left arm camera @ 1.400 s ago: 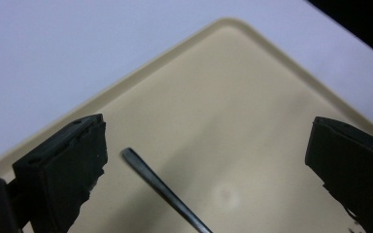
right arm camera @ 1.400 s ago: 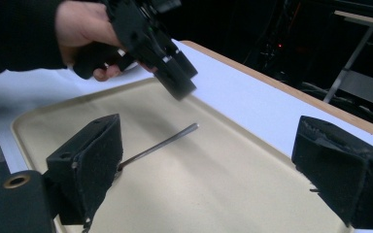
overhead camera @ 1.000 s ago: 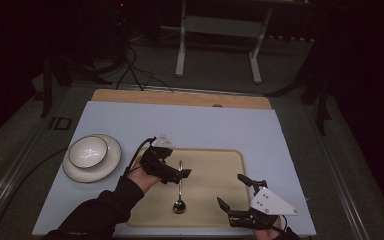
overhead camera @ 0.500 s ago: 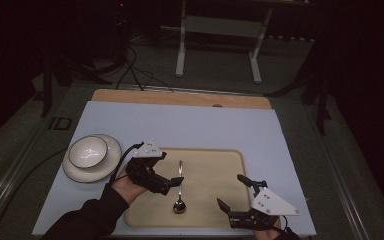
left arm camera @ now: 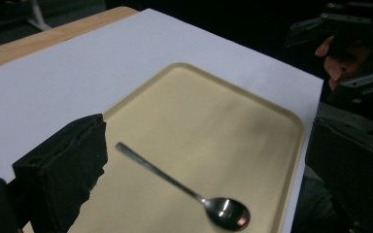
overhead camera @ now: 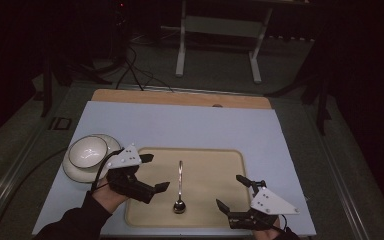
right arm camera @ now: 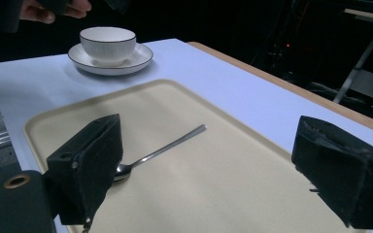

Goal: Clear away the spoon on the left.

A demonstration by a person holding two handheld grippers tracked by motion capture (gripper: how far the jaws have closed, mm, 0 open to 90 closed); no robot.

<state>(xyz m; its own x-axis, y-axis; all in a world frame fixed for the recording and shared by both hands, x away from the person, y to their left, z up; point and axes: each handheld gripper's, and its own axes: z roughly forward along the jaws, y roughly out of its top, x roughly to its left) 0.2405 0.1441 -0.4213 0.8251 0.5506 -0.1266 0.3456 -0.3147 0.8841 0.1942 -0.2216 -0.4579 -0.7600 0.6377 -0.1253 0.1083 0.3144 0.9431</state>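
The left gripper [overhead camera: 150, 172] has drawn back leftward from the spoon [overhead camera: 179, 186] since a second ago, jaws wide and empty. The spoon lies on the tray [overhead camera: 220, 165], between it and the right gripper [overhead camera: 232, 192], also gaping, empty. The right gripper view shows the bowl [right arm camera: 108, 42] on its saucer [right arm camera: 138, 56].

Spoon [overhead camera: 179, 187] lies on the tray [overhead camera: 220, 165]; both grippers flank it, apparently open.
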